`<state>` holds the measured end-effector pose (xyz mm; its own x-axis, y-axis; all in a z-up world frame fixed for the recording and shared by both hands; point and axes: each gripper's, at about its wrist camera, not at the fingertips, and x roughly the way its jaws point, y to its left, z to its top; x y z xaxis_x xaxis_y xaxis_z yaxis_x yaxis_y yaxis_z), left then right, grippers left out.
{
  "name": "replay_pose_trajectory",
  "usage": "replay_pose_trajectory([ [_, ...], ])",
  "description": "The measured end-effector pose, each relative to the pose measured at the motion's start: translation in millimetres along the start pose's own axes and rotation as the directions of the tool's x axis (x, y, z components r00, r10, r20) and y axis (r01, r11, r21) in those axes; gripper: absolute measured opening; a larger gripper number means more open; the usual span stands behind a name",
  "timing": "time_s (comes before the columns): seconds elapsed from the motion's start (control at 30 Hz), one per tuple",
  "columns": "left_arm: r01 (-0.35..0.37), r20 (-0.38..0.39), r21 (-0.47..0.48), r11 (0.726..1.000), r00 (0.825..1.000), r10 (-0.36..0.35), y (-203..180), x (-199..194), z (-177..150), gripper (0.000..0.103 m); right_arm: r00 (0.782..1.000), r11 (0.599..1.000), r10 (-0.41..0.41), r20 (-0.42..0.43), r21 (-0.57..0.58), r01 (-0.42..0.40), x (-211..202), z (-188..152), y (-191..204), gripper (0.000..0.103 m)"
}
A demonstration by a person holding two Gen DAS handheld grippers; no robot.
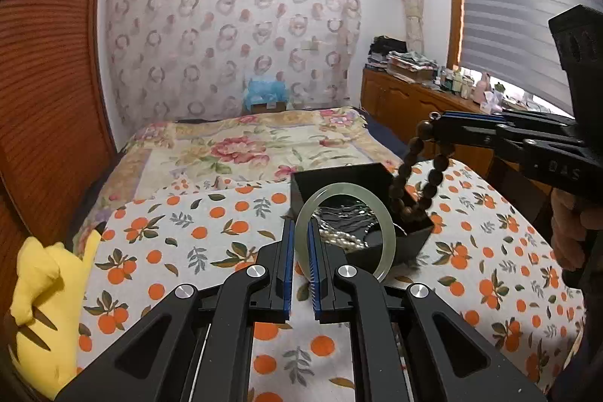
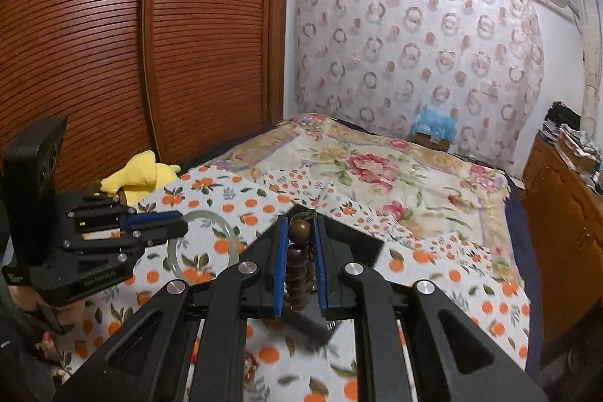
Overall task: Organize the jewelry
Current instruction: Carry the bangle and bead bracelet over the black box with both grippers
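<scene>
Left gripper is pinching the pale green jade bangle, its blue-padded fingers sitting narrowly apart with the ring's left edge clamped between them; the bangle is standing roughly upright, lifted in front of and partly over the black jewelry box. From the right wrist view the same gripper is coming in from the left with the bangle sticking out past its tips, above the orange-print cloth. Right gripper is gripping the brown wooden bead bracelet, fingers closed down on a large bead near the tips, the rest of the strand hanging down between the pads. In the left wrist view the right gripper is reaching in from the right, held level, with the bracelet dangling as a loop from its tip, lower beads hanging at the box's right rim, possibly touching it, hard to say at this angle. Box is open on the orange-print cloth, holding a pearl strand and some dark chain-like pieces that are blurring together. Cloth is covering the surface at the foot of the floral bedspread. Yellow plush toy is lying at the cloth's left edge, well apart from the box. Box in the right wrist view is mostly hidden behind the fingers.
</scene>
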<state>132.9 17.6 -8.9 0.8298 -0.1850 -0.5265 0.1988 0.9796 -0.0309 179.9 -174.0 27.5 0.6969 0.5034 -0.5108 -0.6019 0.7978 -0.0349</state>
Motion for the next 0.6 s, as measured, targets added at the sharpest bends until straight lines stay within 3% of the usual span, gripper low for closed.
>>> replay_pose_trajectory([
  [0.17,-0.009,-0.006,-0.019,1.0,1.0,0.009,11,9,3,0.006,0.999,1.0,0.027,-0.029,-0.005,-0.028,30,6,-1,0.015],
  [0.37,-0.012,-0.014,-0.018,1.0,1.0,0.011,16,19,8,0.006,0.991,0.998,0.069,-0.116,0.015,-0.068,70,-12,-3,0.015],
  [0.6,0.003,-0.028,0.036,0.999,1.0,-0.002,2,31,18,0.006,0.989,0.997,0.059,-0.136,0.061,-0.051,77,-26,-21,0.016],
])
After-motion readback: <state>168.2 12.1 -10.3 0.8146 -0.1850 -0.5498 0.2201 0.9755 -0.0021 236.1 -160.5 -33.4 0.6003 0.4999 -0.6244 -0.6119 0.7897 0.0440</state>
